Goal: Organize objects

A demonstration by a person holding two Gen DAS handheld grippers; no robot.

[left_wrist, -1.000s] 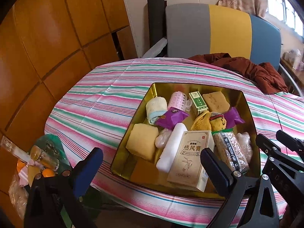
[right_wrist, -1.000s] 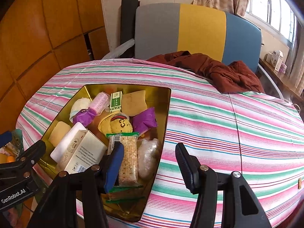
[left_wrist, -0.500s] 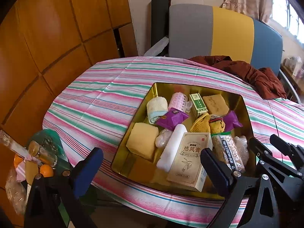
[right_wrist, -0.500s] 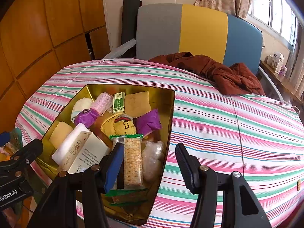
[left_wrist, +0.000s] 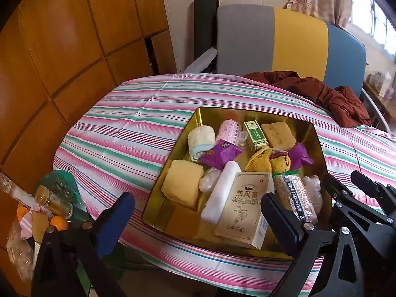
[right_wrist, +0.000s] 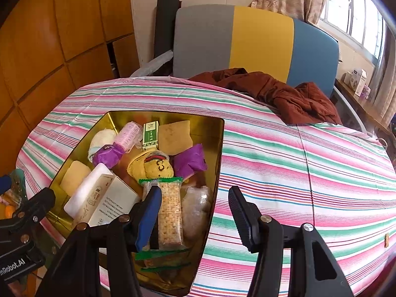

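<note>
A gold tray (left_wrist: 198, 115) sits on the striped tablecloth, packed with small items. Among them are a beige box with Chinese characters (left_wrist: 243, 203), a white bar (left_wrist: 222, 190), a yellow sponge (left_wrist: 183, 183), purple packets (left_wrist: 220, 153), a green box (left_wrist: 256, 135), a yellow plush (right_wrist: 156, 167) and a cracker packet (right_wrist: 169, 210). My left gripper (left_wrist: 198, 212) hovers open over the tray's near edge, holding nothing. Over the tray's right rim (right_wrist: 220, 148), my right gripper (right_wrist: 195, 210) also stands open with nothing held. Each gripper shows at the edge of the other's view.
A dark red garment (right_wrist: 284, 94) lies at the table's far side, against a grey, yellow and blue chair back (right_wrist: 247, 39). Bare striped cloth (right_wrist: 309, 168) spreads right of the tray. A low side stand with bottles and oranges (left_wrist: 49, 205) is at the lower left.
</note>
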